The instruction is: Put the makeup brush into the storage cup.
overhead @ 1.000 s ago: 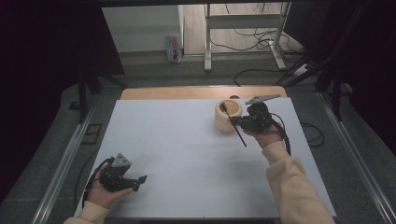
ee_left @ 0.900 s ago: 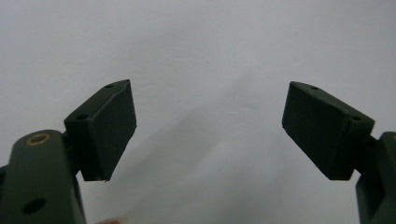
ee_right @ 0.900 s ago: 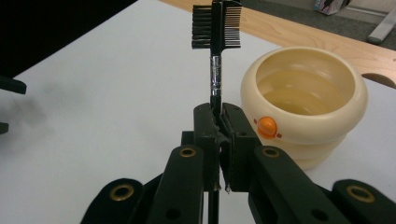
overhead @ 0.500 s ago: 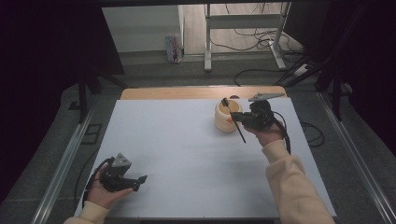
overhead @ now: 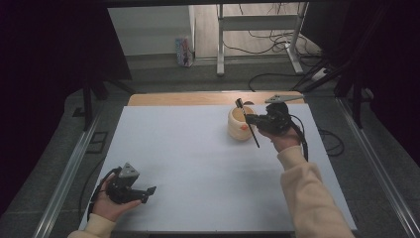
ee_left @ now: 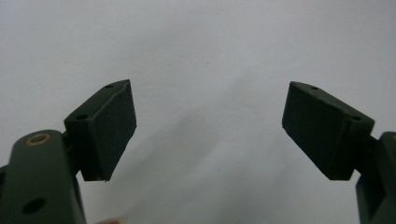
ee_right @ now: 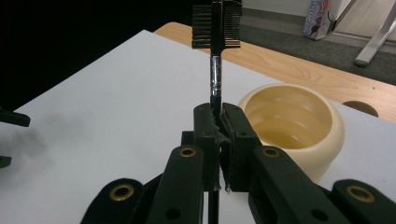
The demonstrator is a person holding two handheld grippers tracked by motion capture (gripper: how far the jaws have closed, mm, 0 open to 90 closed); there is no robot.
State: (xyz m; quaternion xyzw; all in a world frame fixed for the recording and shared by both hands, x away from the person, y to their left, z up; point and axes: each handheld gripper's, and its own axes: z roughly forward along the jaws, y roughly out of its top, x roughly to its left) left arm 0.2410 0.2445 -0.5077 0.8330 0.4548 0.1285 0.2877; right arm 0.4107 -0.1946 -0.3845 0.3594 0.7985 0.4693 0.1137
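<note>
Step in hand: the right hand-held gripper (overhead: 257, 120) carries a thin black brush (ee_right: 216, 56) beside the cream cup (overhead: 240, 124); judged from the pose, the brush is on its way into the cup and not yet over the mouth.
Right hand-held gripper: jaws clamped tight on the brush's stem, about midway along it; the comb-and-bristle head stands above the jaws, the plain end slants down toward the desk.
Brush position: in the air, just beside the cup's right side, head near the far rim.
Cup: upright on the far right part of the desk, mouth open, nothing seen inside in the right gripper view.
Next move: likely to bring the brush over the rim, tip it more upright, lower the plain end in, then part the jaws.
Left hand-held gripper (overhead: 143, 190): jaws spread wide with nothing between them, resting low at the near left corner, well apart from the cup.
Desk (overhead: 188, 163): white sheet over a wooden top, whose far edge shows.
Room: dark surroundings, grey floor with cables, a metal frame's legs beyond.
</note>
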